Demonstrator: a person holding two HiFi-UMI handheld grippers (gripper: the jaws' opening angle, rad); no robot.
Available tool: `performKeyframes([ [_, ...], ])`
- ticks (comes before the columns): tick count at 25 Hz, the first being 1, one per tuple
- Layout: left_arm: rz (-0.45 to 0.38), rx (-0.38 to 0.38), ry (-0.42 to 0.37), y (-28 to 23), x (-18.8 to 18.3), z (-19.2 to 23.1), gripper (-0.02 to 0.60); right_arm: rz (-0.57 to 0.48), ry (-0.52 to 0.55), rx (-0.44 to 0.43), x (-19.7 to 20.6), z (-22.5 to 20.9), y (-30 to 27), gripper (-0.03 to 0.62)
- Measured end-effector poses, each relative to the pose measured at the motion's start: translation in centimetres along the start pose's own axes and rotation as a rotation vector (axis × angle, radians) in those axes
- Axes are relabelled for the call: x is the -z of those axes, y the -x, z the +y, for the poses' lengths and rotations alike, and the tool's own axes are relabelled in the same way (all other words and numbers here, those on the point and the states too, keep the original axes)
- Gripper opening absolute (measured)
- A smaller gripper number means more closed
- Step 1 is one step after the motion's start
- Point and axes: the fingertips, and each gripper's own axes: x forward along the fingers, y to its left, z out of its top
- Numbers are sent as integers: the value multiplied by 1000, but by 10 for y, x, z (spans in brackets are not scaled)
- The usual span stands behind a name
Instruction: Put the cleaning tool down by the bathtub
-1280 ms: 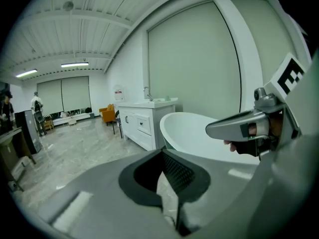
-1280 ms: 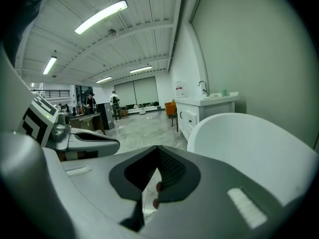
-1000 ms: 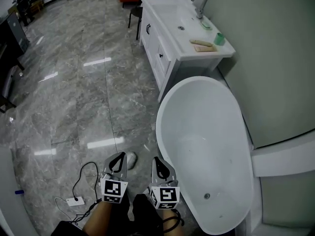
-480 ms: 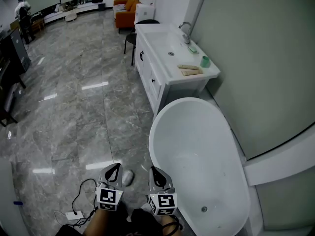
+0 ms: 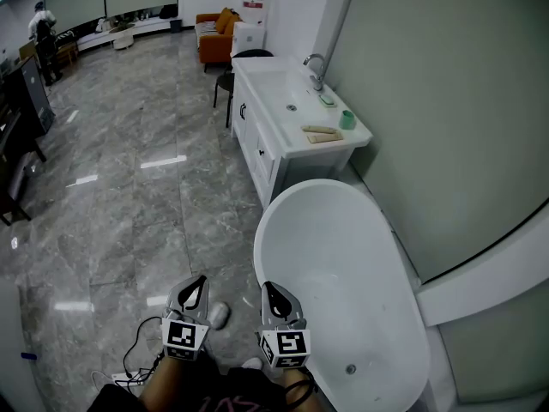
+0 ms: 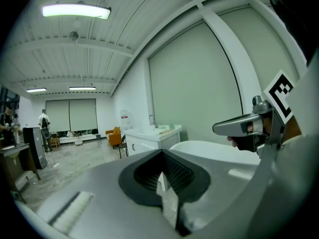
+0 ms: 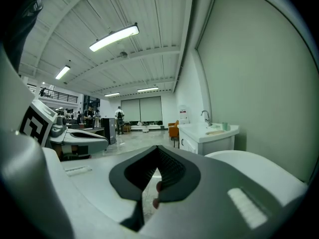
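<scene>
Bathtub (image 5: 326, 256) white, drain (image 5: 350, 369) at near end; green cup (image 5: 346, 119) on vanity counter (image 5: 290, 130).

Held low and near the body, the left gripper (image 5: 192, 295) and right gripper (image 5: 276, 302) sit side by side, level, a little apart, both pointing to the far side. Each has its jaws closed together with nothing between them. Marker cubes face up.
</scene>
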Motion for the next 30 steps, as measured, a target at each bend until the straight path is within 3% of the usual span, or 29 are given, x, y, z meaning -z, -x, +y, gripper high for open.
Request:
performKeyframes([
  [15, -30, -18, -77, 27, -24, 3, 0, -56, 72, -46, -31, 2, 25, 12],
  [26, -53, -20, -95, 31, -33, -3, 0, -81, 94, -51, -38, 2, 33, 11],
  [30, -59, -11, -67, 35, -35, -4, 0, -75, 92, -50, -38, 4, 37, 11],
])
